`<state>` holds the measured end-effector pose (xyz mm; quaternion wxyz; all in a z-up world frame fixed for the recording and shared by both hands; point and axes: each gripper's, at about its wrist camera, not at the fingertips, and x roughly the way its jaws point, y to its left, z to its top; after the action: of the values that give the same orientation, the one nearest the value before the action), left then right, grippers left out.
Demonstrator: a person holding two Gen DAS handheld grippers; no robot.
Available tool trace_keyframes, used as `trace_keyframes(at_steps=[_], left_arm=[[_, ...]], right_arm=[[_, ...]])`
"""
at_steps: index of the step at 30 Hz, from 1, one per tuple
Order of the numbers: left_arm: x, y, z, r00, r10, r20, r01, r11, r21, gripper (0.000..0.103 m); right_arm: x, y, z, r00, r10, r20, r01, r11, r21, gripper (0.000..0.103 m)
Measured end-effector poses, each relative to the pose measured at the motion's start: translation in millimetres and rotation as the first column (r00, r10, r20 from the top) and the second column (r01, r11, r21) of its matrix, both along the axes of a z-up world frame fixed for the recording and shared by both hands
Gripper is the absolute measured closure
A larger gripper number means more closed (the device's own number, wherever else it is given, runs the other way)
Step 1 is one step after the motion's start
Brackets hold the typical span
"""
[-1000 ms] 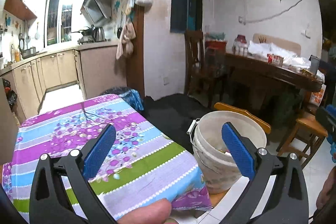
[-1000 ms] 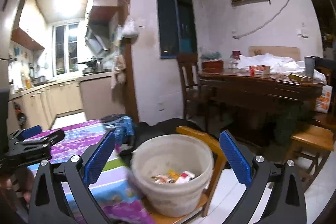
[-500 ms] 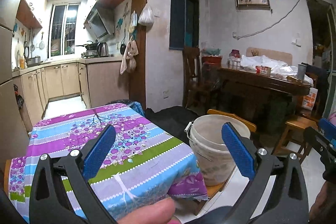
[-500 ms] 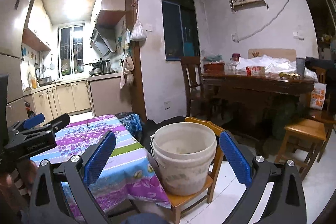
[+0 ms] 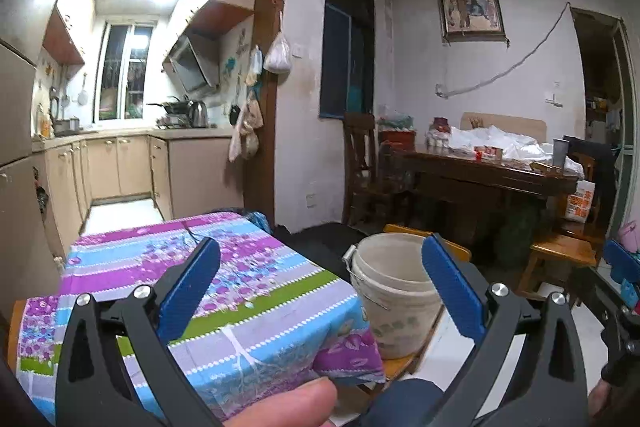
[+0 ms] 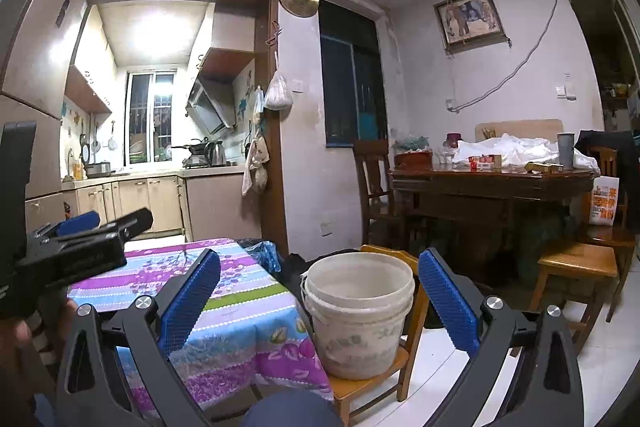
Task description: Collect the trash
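A dirty white plastic bucket (image 6: 360, 311) stands on a small wooden chair (image 6: 376, 379) beside a table with a purple, blue and green striped cloth (image 5: 208, 291). Its inside is hidden from here. The bucket (image 5: 394, 301) appears right of the table in the left wrist view. My left gripper (image 5: 320, 291) is open with nothing between its blue pads, held back from the table. Open and empty too is my right gripper (image 6: 318, 301), with the bucket ahead between its fingers. The left gripper (image 6: 76, 247) shows at the left edge of the right wrist view.
A dark wooden dining table (image 6: 492, 183) with bags, boxes and a cup stands at the right, with wooden chairs (image 6: 576, 263) around it. A kitchen with cabinets (image 5: 120, 167) opens at the back left. A dark pile and blue bag (image 6: 264, 253) lie behind the clothed table.
Both grippers have pulled back and up from the bucket and table; the bucket's contents, seen a second ago, are out of sight. Both grippers stayed open.
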<state>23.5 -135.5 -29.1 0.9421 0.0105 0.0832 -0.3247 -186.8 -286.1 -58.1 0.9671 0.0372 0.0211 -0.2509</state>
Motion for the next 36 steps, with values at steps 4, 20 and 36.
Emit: trace_keyframes(at_steps=[4,20,36], left_arm=[[-4.3,5.1,-1.5,0.999,0.023,0.024,-0.022,1.000,-0.007,0.006],[-14.3,4.3,-3.3,1.000,-0.016,0.023,0.015,1.000,0.011,0.006],[-16.3,1.8,-4.2,0.999,-0.031,0.009,0.031,0.999,0.023,0.006]], right_arm=[[-4.3,4.6,2.2,1.000,0.003,0.011,-0.003,1.000,-0.015,0.005],[1.2,-1.3,10.1,1.000,0.006,0.022,-0.006,1.000,-0.014,0.005],[2.1,2.7,10.0,0.999,0.001,0.032,0.000,1.000,-0.017,0.005]])
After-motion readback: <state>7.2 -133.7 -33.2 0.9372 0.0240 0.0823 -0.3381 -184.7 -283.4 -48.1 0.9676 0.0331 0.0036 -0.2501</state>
